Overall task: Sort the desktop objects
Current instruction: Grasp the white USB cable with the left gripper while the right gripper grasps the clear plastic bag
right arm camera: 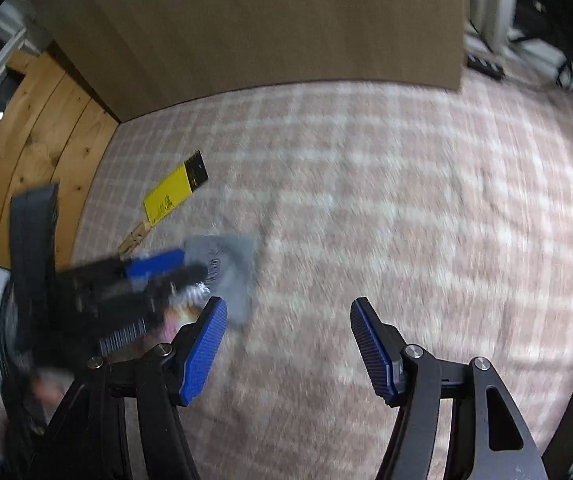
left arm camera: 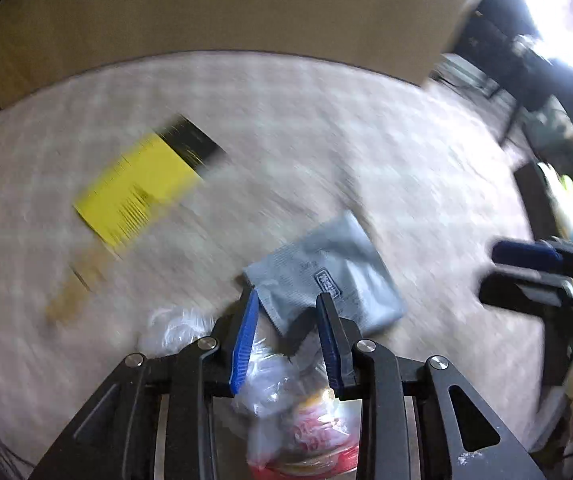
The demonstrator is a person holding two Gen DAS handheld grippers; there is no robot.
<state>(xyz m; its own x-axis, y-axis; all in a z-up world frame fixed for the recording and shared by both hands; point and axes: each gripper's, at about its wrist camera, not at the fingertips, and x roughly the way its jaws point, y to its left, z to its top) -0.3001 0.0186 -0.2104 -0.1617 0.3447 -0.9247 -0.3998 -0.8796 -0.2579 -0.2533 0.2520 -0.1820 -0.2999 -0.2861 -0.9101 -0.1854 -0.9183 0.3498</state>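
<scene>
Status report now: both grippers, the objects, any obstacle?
Left gripper over a plastic bag. Right gripper open, empty. Grey pouch, yellow box on cloth. No obstacle.

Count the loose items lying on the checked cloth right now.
3: yellow-black card far left, wooden clothespin just below it, grey pouch nearest the left gripper. More may be hidden.

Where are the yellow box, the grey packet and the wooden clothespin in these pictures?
yellow box (right arm camera: 167, 195): right wrist view, middle of its yellow face.
grey packet (left arm camera: 328, 270): left wrist view, centre of the wrapper.
wooden clothespin (right arm camera: 135, 238): right wrist view, middle of its body.
</scene>
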